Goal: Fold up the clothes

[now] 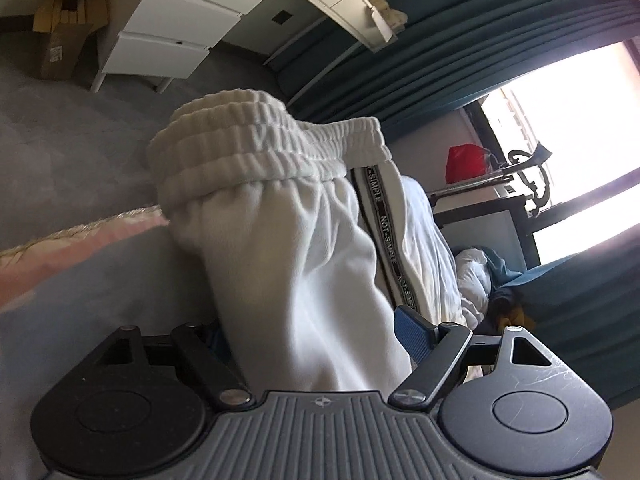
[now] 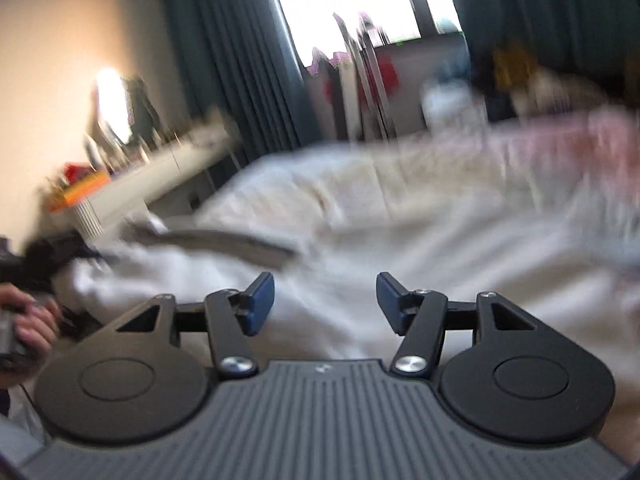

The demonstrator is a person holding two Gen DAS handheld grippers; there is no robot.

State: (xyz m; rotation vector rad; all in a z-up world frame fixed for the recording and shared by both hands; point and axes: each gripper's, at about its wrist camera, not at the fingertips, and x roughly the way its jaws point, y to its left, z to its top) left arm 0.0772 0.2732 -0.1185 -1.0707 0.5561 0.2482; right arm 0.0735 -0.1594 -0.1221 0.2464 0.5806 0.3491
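left gripper (image 1: 316, 332): clamped on the white sweatpants (image 1: 288, 248); fabric bunched between the fingers, only the right blue pad (image 1: 412, 330) shows, the left one is buried in cloth.
white sweatpants: held up in front of the left wrist camera, elastic waistband (image 1: 256, 140) doubled over at the far end, lettered side stripe (image 1: 386, 236) running along the right edge towards the gripper. In the right wrist view a pale garment (image 2: 360, 248) lies spread across the bed; too blurred to tell if it is the same piece.
right gripper (image 2: 325, 300): fingers apart, nothing between them, above the pale cloth; contact cannot be told through the motion blur.
bed edge: pink border (image 1: 84, 236) left of the waistband, grey carpet (image 1: 60, 128) beyond it.
room left of sweatpants: white drawer unit (image 1: 176, 28) and cardboard box (image 1: 64, 28) stand well apart, open carpet between.
room right of sweatpants: teal curtain (image 1: 500, 36), bright window (image 1: 572, 128), red object (image 1: 464, 162) on a stand, piled clothes (image 1: 480, 276) near the stripe edge.
person's hand (image 2: 28, 324): low left of the right gripper, gripping a dark handle.
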